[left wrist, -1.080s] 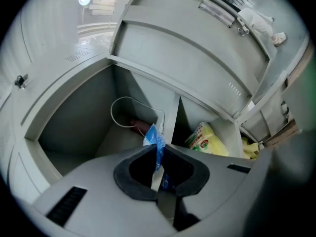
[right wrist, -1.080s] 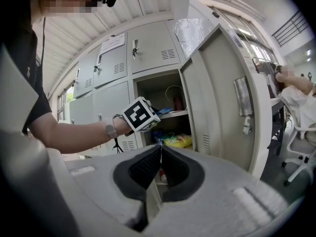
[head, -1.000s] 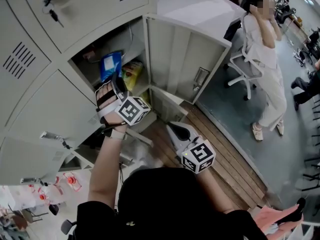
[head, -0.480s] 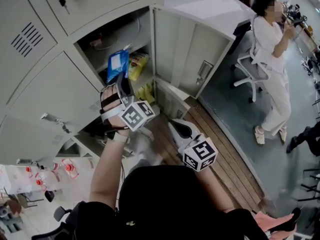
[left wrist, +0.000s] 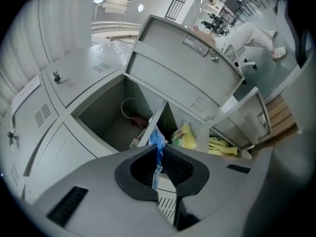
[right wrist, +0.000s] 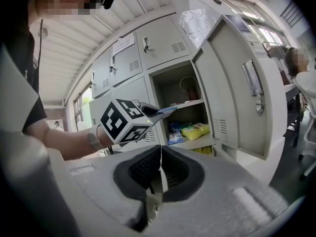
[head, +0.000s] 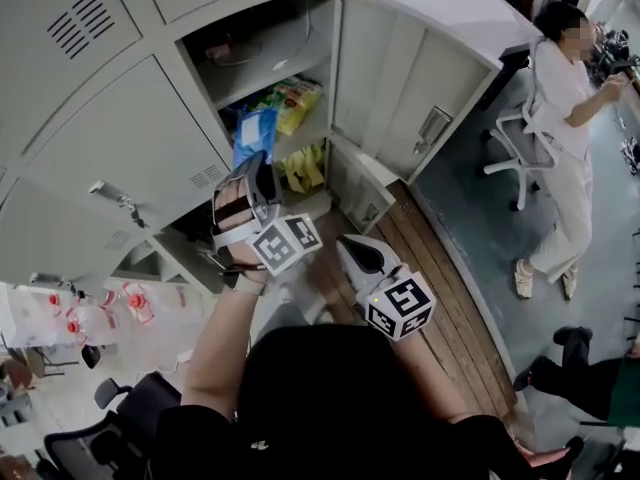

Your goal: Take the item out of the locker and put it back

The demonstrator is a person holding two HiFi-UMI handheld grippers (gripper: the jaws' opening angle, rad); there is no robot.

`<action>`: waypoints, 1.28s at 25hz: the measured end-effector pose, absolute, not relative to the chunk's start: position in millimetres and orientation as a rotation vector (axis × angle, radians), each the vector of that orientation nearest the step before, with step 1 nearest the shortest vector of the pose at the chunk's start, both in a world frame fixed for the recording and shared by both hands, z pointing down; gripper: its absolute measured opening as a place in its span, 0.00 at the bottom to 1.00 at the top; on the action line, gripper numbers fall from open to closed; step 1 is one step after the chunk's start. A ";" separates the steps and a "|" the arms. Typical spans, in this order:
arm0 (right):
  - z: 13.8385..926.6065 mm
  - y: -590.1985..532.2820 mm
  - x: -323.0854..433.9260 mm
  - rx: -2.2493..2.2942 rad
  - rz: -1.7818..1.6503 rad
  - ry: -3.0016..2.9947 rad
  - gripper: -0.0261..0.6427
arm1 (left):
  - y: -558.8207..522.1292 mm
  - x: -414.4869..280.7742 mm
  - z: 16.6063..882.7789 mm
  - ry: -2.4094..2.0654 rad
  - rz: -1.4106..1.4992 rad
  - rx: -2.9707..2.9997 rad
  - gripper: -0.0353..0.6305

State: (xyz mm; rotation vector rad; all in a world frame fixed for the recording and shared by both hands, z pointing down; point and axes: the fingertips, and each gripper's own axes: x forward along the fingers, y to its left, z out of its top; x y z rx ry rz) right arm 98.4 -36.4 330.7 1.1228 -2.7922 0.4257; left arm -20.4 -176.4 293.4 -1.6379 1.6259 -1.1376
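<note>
Left gripper (head: 262,173) clamped on a blue packet (head: 254,133); in the left gripper view the thin packet edge is pinched between the pads (left wrist: 174,168). The packet sits just in front of the open locker (head: 285,28), at the left side of the opening, about level with the shelf (head: 262,80) front edge. Can't tell if it touches the shelf lip.

Behind it on the middle level is a yellow-green packet (head: 298,96), to the right of the held one. Yellow stuff (head: 300,168) lies on the level below.

The locker door (head: 400,83) is swung wide to the right, its free edge well apart from both grippers, with the gap at the right of the opening unobstructed.

Right gripper (head: 350,251) is nearer and to the right of the left one, off the locker, jaws together with nothing between them.

A person (head: 565,118) and a chair (head: 515,163) are far right, well apart from the door.
</note>
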 end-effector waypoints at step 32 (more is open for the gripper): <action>406.5 15.9 28.7 0.824 0.542 -2.728 0.04 | -40.4 -108.4 456.5 1.812 -1.444 -1.790 0.11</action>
